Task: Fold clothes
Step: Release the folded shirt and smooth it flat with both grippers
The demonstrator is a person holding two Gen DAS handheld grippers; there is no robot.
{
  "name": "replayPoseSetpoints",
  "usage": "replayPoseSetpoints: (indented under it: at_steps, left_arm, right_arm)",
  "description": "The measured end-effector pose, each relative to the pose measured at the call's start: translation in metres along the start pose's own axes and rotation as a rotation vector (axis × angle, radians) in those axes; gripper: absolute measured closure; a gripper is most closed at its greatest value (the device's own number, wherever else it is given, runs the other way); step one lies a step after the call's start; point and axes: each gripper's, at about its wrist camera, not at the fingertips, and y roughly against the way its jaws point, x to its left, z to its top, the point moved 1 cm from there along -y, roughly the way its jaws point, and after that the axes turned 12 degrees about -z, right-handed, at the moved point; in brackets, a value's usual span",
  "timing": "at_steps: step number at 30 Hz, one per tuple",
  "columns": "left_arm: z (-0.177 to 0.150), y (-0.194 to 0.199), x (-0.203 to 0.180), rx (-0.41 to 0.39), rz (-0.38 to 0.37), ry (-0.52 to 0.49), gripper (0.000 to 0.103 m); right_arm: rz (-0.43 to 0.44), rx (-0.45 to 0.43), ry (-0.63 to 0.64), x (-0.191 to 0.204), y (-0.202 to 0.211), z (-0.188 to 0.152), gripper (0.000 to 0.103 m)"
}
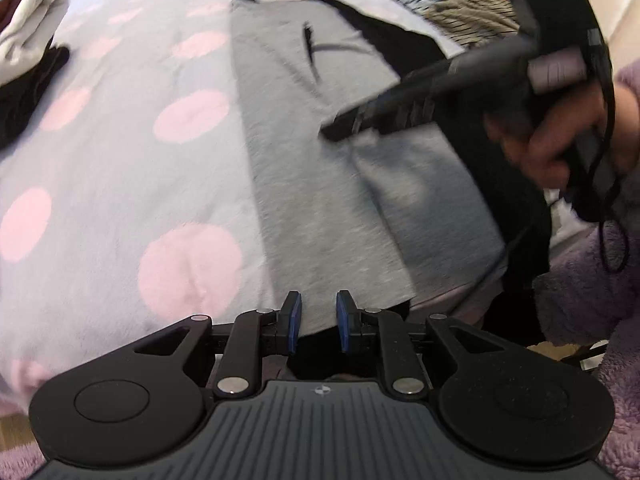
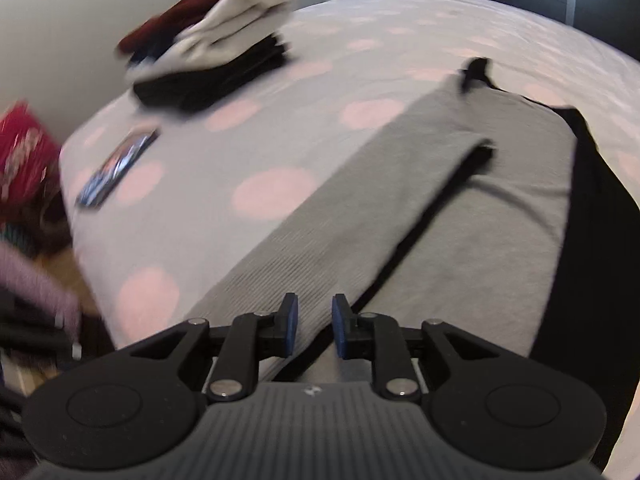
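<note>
A grey garment with black trim (image 1: 320, 168) lies partly folded on the bed; it also shows in the right wrist view (image 2: 400, 208). My left gripper (image 1: 318, 324) is open, its blue pads over the garment's near edge with nothing held. My right gripper (image 2: 312, 326) is open above the folded grey flap. The right gripper also shows blurred in the left wrist view (image 1: 340, 128), hovering over the garment's middle.
The bed has a pale cover with pink dots (image 1: 120, 152). A stack of folded clothes (image 2: 216, 60) sits at the far left of the bed. A flat blue packet (image 2: 116, 168) lies near the bed's left edge. More clothes (image 1: 468, 12) lie at the far right.
</note>
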Motion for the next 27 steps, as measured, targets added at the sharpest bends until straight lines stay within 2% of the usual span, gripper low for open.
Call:
replayPoseSetpoints:
  at_steps: [3,6,8,12,15,20,23,25,27]
  left_arm:
    - [0.0,0.0,-0.005,-0.016,-0.013,-0.007,0.087]
    - [0.0,-0.013,-0.005,0.024,-0.008,-0.008,0.087]
    - [-0.001,-0.018,-0.005,0.046,0.001,-0.01,0.087]
    - [-0.001,-0.013,-0.011,0.035,0.001,-0.018,0.087]
    - [0.004,-0.011,-0.02,0.013,-0.01,-0.038,0.087]
    - [0.016,-0.013,-0.04,-0.014,-0.036,-0.081,0.086]
    - [0.022,-0.013,-0.053,-0.023,-0.053,-0.098,0.078]
    - [0.029,-0.016,-0.062,-0.03,-0.056,-0.11,0.061]
    - [0.035,-0.018,-0.069,-0.036,-0.071,-0.116,0.054]
  right_arm:
    - [-0.014,-0.007,0.016,0.016,0.007,-0.016,0.081]
    - [-0.047,0.03,0.082,0.031,0.009,-0.031,0.081]
    - [-0.063,0.032,0.084,0.032,0.011,-0.04,0.08]
    - [-0.077,0.045,0.039,0.022,0.028,-0.047,0.08]
    - [-0.147,0.06,-0.067,0.001,0.049,-0.054,0.077]
    - [-0.325,0.102,-0.334,-0.054,0.09,-0.083,0.077]
    - [-0.399,0.127,-0.497,-0.087,0.11,-0.108,0.076]
    - [-0.426,0.119,-0.582,-0.103,0.12,-0.123,0.075]
    - [-0.435,0.109,-0.625,-0.112,0.126,-0.133,0.075]
